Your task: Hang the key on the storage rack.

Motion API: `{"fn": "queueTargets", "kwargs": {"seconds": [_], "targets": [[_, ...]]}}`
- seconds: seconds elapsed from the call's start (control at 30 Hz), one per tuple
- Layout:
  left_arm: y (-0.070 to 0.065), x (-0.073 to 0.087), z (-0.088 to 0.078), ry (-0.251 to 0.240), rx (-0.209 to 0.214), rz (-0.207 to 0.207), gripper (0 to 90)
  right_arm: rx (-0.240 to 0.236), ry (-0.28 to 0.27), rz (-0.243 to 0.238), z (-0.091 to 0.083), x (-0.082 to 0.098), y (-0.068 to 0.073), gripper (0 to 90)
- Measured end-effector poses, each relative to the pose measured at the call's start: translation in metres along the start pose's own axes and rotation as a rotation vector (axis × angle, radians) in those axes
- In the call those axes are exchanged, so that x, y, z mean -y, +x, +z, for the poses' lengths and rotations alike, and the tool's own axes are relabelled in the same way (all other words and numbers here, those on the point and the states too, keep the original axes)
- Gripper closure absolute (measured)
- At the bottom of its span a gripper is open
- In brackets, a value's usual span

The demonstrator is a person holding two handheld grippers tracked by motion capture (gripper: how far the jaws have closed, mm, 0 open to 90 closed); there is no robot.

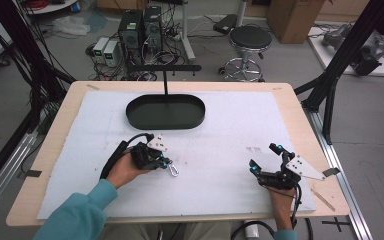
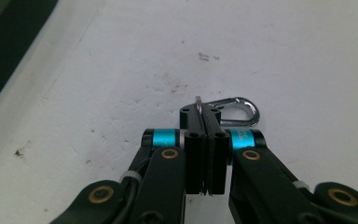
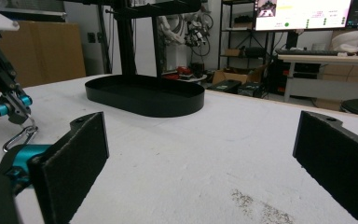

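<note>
A small silver carabiner [image 1: 173,170] lies on the white mat, left of the middle. My left gripper [image 1: 167,163] is shut on its near end; in the left gripper view the pads [image 2: 214,128] pinch the metal and the clip's loop [image 2: 240,110] sticks out to the right. The carabiner [image 3: 19,136] also hangs from those jaws at the far left of the right gripper view. My right gripper [image 1: 263,159] rests on the mat at the right, open wide, nothing between its pads [image 3: 77,158]. A black oval tray [image 1: 165,111] with a T-shaped stand sits at the back centre.
The white mat [image 1: 220,145] covers most of the wooden table [image 1: 300,120]. The tray's stand post [image 1: 165,82] rises from its far side. Beyond the table are a stool [image 1: 250,42], computers and cables on the floor. Black frame bars flank both sides.
</note>
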State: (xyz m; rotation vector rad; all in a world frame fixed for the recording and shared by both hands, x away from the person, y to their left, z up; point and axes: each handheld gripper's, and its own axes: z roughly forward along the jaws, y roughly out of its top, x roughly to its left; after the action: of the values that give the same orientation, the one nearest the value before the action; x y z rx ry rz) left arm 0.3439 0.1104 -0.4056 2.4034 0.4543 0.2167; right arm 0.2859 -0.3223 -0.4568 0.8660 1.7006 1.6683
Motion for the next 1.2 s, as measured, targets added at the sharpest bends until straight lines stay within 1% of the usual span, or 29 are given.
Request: {"fn": "queueTargets", "kwargs": {"seconds": [0.03, 0.07, 0.1, 0.13, 0.17, 0.27, 0.3, 0.33, 0.4, 0.5, 0.57, 0.63, 0.73, 0.8, 0.87, 1.03, 1.2], "targets": [[0.002, 0.0, -0.003, -0.02, 0.004, -0.012, 88.3, 0.0, 0.0, 0.0, 0.0, 0.0, 0.0, 2.5], [0.005, 0.001, -0.007, -0.044, 0.0, -0.026, 88.3, -0.001, 0.0, 0.0, 0.0, 0.0, 0.0, 2.5], [0.006, 0.001, -0.01, -0.058, -0.002, -0.031, 88.3, -0.002, 0.001, 0.002, 0.0, 0.0, 0.0, 2.5], [0.009, 0.001, -0.014, -0.083, -0.008, -0.036, 88.3, -0.001, 0.0, 0.003, 0.0, 0.0, 0.0, 2.6], [0.013, 0.001, -0.019, -0.107, -0.013, -0.051, 88.3, -0.003, 0.001, 0.002, 0.0, 0.0, 0.0, 2.5], [0.02, 0.003, -0.027, -0.151, -0.026, -0.077, 88.3, 0.0, 0.0, 0.0, 0.0, 0.0, 0.0, 2.6], [0.022, 0.003, -0.029, -0.174, -0.022, -0.094, 88.3, 0.0, 0.002, 0.003, 0.0, 0.0, 0.0, 2.6], [0.026, 0.004, -0.034, -0.207, -0.02, -0.105, 88.4, -0.001, 0.001, 0.003, 0.0, 0.0, 0.0, 2.5], [0.033, 0.002, -0.043, -0.228, -0.037, -0.122, 88.3, 0.0, 0.001, 0.005, 0.0, 0.0, 0.0, 2.6], [0.039, 0.0, -0.054, -0.262, -0.053, -0.141, 88.3, 0.001, -0.002, 0.005, 0.0, 0.0, 0.0, 2.6], [0.044, -0.004, -0.063, -0.271, -0.08, -0.135, 88.3, 0.001, -0.002, 0.006, -0.001, 0.0, 0.0, 2.6], [0.05, -0.007, -0.071, -0.294, -0.093, -0.146, 88.4, 0.002, -0.002, 0.005, -0.001, 0.0, 0.0, 2.5], [0.06, -0.013, -0.083, -0.305, -0.124, -0.156, 88.3, 0.001, -0.003, 0.008, -0.001, 0.0, 0.0, 2.6], [0.066, -0.018, -0.09, -0.309, -0.137, -0.163, 88.4, 0.0, -0.003, 0.008, -0.001, 0.0, 0.0, 2.6], [0.074, -0.025, -0.097, -0.314, -0.153, -0.161, 88.3, 0.0, -0.003, 0.008, -0.001, 0.0, 0.0, 2.6], [0.086, -0.039, -0.109, -0.301, -0.189, -0.152, 88.3, 0.001, -0.003, 0.009, -0.001, 0.0, 0.0, 2.6], [0.094, -0.05, -0.118, -0.298, -0.205, -0.149, 88.3, 0.001, -0.004, 0.008, -0.001, 0.0, 0.0, 2.6]]}}
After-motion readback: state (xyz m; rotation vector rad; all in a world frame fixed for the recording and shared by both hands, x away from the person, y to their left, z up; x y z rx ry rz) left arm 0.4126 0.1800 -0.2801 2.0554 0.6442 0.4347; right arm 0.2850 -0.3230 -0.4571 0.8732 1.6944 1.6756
